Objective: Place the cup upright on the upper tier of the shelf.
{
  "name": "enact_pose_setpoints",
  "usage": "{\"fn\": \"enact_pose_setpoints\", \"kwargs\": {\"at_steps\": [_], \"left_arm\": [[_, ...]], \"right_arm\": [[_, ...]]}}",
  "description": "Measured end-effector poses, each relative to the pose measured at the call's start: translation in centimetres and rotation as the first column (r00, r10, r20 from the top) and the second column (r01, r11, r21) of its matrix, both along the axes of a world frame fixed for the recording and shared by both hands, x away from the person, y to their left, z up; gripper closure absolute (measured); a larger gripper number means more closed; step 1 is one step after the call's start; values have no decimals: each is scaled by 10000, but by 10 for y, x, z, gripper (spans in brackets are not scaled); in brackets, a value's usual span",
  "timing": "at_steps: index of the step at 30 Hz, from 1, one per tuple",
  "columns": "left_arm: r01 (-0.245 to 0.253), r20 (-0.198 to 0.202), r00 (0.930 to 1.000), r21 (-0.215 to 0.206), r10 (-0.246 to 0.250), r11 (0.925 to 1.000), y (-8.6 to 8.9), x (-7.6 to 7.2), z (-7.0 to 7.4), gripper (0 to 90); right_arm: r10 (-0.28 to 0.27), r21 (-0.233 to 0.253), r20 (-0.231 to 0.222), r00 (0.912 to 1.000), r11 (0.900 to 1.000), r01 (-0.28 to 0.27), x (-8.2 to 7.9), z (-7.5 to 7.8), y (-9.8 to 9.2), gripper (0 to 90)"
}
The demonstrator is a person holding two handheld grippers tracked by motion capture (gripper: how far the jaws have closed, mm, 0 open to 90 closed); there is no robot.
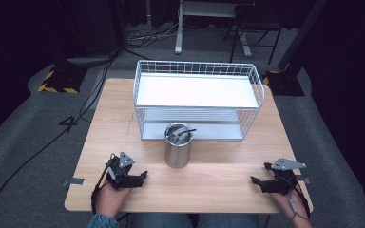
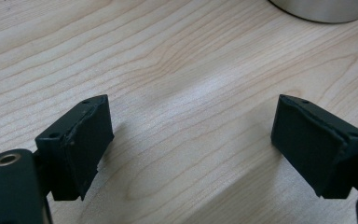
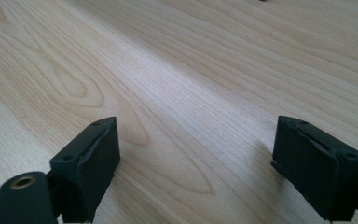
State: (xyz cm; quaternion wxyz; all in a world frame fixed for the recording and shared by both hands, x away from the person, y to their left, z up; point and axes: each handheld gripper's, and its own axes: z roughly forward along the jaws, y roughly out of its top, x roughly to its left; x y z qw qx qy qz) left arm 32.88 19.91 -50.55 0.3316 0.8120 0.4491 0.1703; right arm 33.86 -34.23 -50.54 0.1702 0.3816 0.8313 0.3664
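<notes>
table in the middle of the high view, floor around it. wire basket at the far half of the table, slightly right of centre, shelf board inside it up top. metal cup just in front of the basket's near side, near the table's middle, utensils standing in it. left gripper on the near left of the table, left of and nearer than the cup, jaws spread over bare table. right gripper on the near right edge, well apart from the cup, jaws spread too. cup's base at the far right in the left gripper view.
</notes>
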Motion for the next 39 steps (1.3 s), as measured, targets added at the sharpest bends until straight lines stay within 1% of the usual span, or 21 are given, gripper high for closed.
{"fn": "enact_pose_setpoints", "kwargs": {"at_steps": [15, 17, 18, 22, 23, 25, 26, 28, 29, 31, 32, 34, 35, 36, 39], "left_arm": [[12, -51, 10000, 76, -12, 10000, -1, 0, 1, 137], [16, -148, 9999, 22, -15, 10000, -2, 0, 1, 148], [-30, -134, 9999, 12, 30, 10000, -3, 0, 1, 148], [-25, -263, 9996, 82, 28, 10000, -5, 0, 3, 148], [44, -312, 9995, 103, -41, 9999, -6, 0, 3, 147], [178, -359, 9992, 16, -177, 9998, -8, 0, 4, 146], [325, -499, 9982, -158, -332, 9993, -10, 0, 6, 147], [457, -332, 9984, -236, -465, 9987, -12, 0, 10, 146], [457, -332, 9984, -236, -465, 9987, -12, 0, 10, 145], [404, 48, 9992, -438, -402, 9982, -13, -2, 16, 146], [390, 299, 9989, -745, -368, 9965, -12, -4, 22, 146], [415, 578, 9977, -952, -361, 9946, -11, -6, 27, 148], [381, 651, 9974, -1112, -310, 9931, -11, -7, 29, 150], [381, 651, 9974, -1112, -310, 9931, -11, -7, 29, 151], [587, 1032, 9936, -1302, -454, 9897, -11, -9, 37, 154]], "right_arm": [[45, -8, -2, 10000, 10000, -45, 0, 0, 0, 163], [49, -13, 5, 10000, 10000, -49, 0, 0, 0, 163], [49, -10, 6, 10000, 10000, -49, 0, 0, 0, 163], [39, -3, 13, 10000, 10000, -39, 0, 0, 0, 163], [39, -1, 13, 10000, 10000, -39, 0, 0, 0, 163], [38, 5, 12, 10000, 10000, -38, 0, 0, 0, 163], [39, 8, 13, 10000, 10000, -39, 0, 0, 0, 164], [33, 17, 15, 10000, 10000, -33, 0, 0, 0, 166], [33, 17, 15, 10000, 10000, -33, 0, 0, 0, 166], [22, 22, 17, 10000, 10000, -22, 0, 0, 0, 168], [21, 22, 23, 10000, 10000, -21, 0, 0, 0, 169], [13, 22, 19, 10000, 10000, -13, -1, 0, 0, 170], [7, 18, 22, 10000, 10000, -7, -1, 0, 0, 170], [7, 18, 22, 10000, 10000, -7, -1, 0, 0, 170], [23, 25, 20, 10000, 10000, -23, -1, 0, 0, 170]]}}
